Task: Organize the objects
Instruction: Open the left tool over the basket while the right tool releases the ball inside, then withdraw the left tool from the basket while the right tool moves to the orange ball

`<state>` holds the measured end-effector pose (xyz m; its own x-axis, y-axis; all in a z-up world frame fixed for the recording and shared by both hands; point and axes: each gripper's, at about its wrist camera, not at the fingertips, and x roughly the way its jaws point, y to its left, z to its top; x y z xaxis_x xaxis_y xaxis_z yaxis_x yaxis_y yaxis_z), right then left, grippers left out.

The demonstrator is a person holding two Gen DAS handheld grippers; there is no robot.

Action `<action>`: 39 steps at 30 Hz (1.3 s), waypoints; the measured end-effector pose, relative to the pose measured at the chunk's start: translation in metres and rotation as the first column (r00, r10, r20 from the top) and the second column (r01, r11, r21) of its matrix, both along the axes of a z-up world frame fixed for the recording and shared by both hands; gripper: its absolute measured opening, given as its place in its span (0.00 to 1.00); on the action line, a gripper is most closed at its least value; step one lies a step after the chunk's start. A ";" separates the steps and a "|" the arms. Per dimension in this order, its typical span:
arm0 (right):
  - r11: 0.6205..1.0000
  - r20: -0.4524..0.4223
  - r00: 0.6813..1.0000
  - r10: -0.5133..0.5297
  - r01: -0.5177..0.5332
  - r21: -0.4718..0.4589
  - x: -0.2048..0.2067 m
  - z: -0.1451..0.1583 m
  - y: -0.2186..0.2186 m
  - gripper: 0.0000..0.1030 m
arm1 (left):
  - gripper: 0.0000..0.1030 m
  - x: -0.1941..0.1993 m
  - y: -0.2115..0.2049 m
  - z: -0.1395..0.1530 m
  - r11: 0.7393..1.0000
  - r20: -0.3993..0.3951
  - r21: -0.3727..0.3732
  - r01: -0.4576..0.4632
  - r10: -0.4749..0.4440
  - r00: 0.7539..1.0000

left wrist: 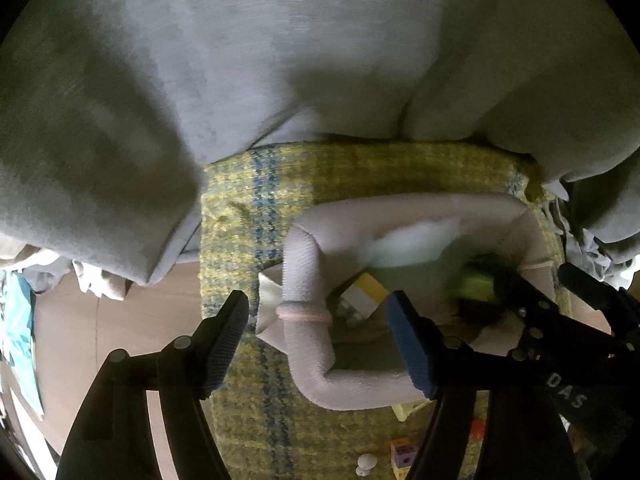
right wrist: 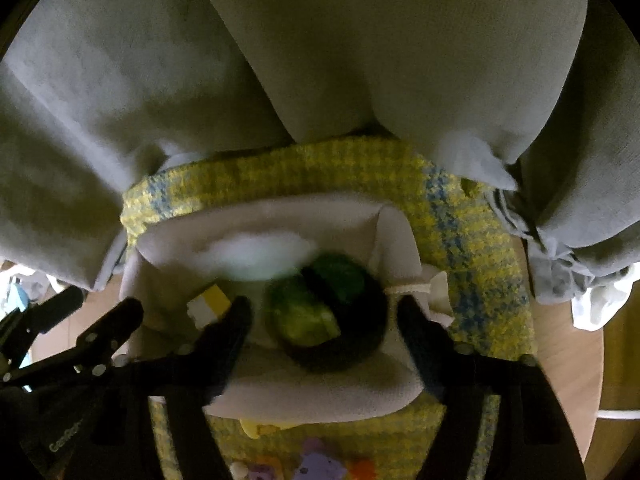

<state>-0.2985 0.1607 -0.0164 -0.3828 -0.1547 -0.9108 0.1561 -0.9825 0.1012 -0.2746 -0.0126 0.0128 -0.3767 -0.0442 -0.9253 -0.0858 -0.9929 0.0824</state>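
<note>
Fingers of the left gripper [left wrist: 320, 336] framed the nearest part of the left wrist view, spread wide with nothing between them — the left pad sat over the rug, the blue-faced right pad [left wrist: 412, 348] over the basket's inside. Between them ran the padded left rim of the pale fabric basket [left wrist: 308, 320], which we saw standing on a yellow and blue woven rug [left wrist: 240, 248]. Close to us on the rug, near the basket's front edge, lay small toys: a white knob-like piece [left wrist: 366, 462] and a purple block [left wrist: 402, 454].

In the right wrist view the right gripper [right wrist: 322, 316] also stood wide open, holding nothing, its fingers either side of a blurred green and black toy [right wrist: 324, 308] that lay inside the basket [right wrist: 320, 400], toward its right half. We could not tell whether a finger touched it. Just left of it, still inside the basket, sat a white and yellow block [right wrist: 210, 306], and behind both a blurred white fluffy thing [right wrist: 256, 258] lay against the far wall.

Beyond the basket the rug reached a grey sofa [left wrist: 280, 60] filling the top of both views. Wooden floor [left wrist: 80, 320] showed at the sides — with crumpled cloth [right wrist: 596, 300] far right.
</note>
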 end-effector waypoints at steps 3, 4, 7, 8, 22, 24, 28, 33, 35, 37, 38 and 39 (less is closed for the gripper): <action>1.000 0.001 1.000 0.014 -0.014 0.000 0.002 0.004 -0.001 0.77 | 0.68 0.005 -0.002 0.003 1.000 -0.003 0.009 -0.005 0.005 1.000; 1.000 -0.001 1.000 0.019 -0.019 0.002 0.004 0.005 -0.001 0.77 | 0.68 0.007 -0.002 0.005 1.000 -0.007 0.013 -0.003 0.003 1.000; 0.999 -0.007 0.999 0.037 -0.036 0.026 0.013 0.009 -0.002 0.77 | 0.68 0.015 -0.001 0.011 1.000 -0.020 0.015 0.002 -0.002 1.000; 0.999 -0.010 0.999 0.037 -0.037 0.031 0.015 0.010 -0.002 0.77 | 0.68 0.017 -0.001 0.013 1.000 -0.025 0.014 0.005 -0.004 1.000; 1.000 -0.036 0.999 0.024 -0.025 -0.008 0.060 0.034 0.018 0.76 | 0.68 0.063 0.006 0.036 0.999 -0.074 0.025 0.031 -0.029 0.997; 1.000 -0.032 0.999 0.026 -0.027 -0.008 0.066 0.034 0.021 0.76 | 0.68 0.070 0.007 0.035 0.999 -0.073 0.023 0.036 -0.034 0.997; 1.000 -0.016 1.000 0.025 -0.025 -0.010 0.077 0.031 0.025 0.76 | 0.68 0.081 0.009 0.033 0.999 -0.062 0.026 0.045 -0.044 0.997; 0.999 0.009 1.000 0.030 -0.030 -0.020 0.086 0.027 0.028 0.75 | 0.68 0.090 0.005 0.029 0.998 -0.032 0.053 0.041 -0.040 0.999; 0.999 0.025 0.999 0.031 -0.030 -0.023 0.090 0.024 0.029 0.75 | 0.68 0.092 0.004 0.026 0.997 -0.019 0.065 0.040 -0.039 0.999; 0.999 0.039 0.999 0.030 -0.029 -0.024 0.094 0.020 0.031 0.75 | 0.68 0.097 0.005 0.023 0.997 -0.007 0.070 0.040 -0.040 0.999; 0.999 0.044 0.999 0.028 -0.027 -0.023 0.096 0.019 0.032 0.75 | 0.68 0.099 0.006 0.021 0.997 -0.002 0.069 0.041 -0.041 0.999; 0.999 0.051 0.998 0.027 -0.025 -0.022 0.098 0.017 0.034 0.75 | 0.68 0.101 0.007 0.019 0.997 0.004 0.070 0.042 -0.042 0.999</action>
